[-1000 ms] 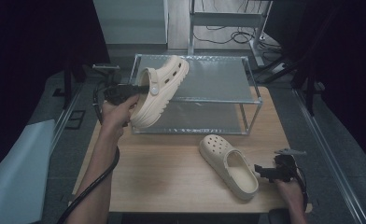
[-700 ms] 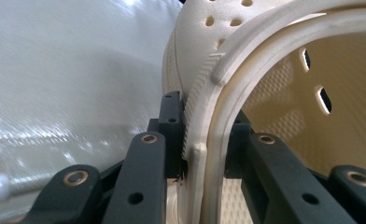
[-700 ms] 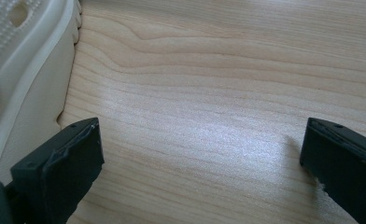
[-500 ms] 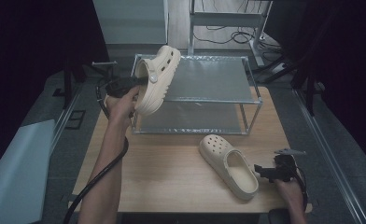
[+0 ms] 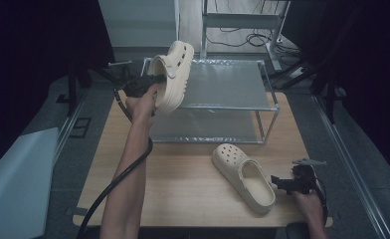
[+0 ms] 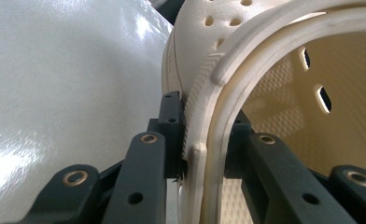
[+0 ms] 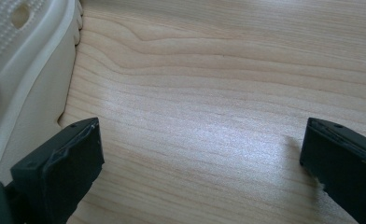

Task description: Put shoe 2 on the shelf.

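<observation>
My left gripper [image 5: 153, 82] is shut on the rim of a cream clog [image 5: 174, 74], held up over the left end of the metal shelf rack [image 5: 223, 84]. In the left gripper view the jaws pinch the clog's collar edge [image 6: 197, 140], one jaw inside the shoe and one outside. A second cream clog [image 5: 243, 175] lies on the wooden table [image 5: 183, 184] at the front right, toe toward the rack. My right gripper [image 5: 278, 183] rests open just right of that clog's heel. In the right gripper view that heel [image 7: 27, 79] sits left of my wide-apart jaws over bare wood.
The two-tier rack has a shiny top sheet [image 6: 55, 84] and a lower shelf [image 5: 208, 124]. The left gripper's black cable [image 5: 118, 174] hangs along the forearm. Grey floor, rails and dark stands surround the table.
My left gripper has lifted the held clog higher and farther back, above the rack's top left corner. The right gripper and the clog on the table have stayed put.
</observation>
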